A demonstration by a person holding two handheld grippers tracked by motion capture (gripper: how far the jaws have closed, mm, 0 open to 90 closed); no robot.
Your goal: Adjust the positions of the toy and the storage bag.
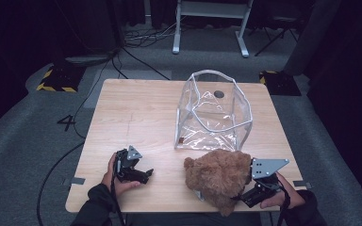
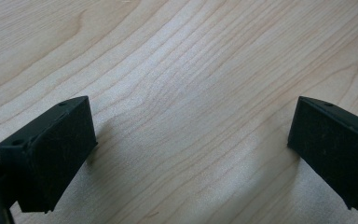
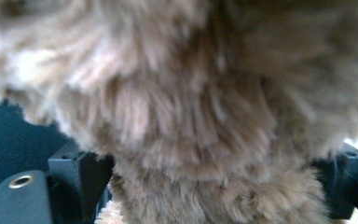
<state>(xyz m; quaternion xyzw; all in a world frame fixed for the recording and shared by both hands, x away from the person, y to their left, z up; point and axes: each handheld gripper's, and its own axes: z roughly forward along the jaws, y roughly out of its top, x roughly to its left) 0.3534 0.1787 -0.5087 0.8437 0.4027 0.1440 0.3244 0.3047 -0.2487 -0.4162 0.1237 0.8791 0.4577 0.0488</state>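
A brown fluffy plush toy (image 1: pixel 217 174) lies near the table's front edge, just in front of a clear plastic bag (image 1: pixel 214 113) with a grey rim that stands open. My right gripper (image 1: pixel 245 195) reaches into the toy from the right. In the right gripper view its jaws stand wide apart, with the toy's fur (image 3: pixel 182 93) filling the space between the two fingers (image 3: pixel 79 172) and hiding the pads. My left gripper (image 1: pixel 147 174) rests low at the front left, well clear of the toy. It is open over bare wood (image 2: pixel 191 154) and holds nothing.
The light wooden table (image 1: pixel 132 113) has bare surface on its left half and behind the left hand. Beyond the far edge are a white frame's legs (image 1: pixel 207 28), floor cables and yellow-black striped blocks (image 1: pixel 56 80). The front edge lies close under both hands.
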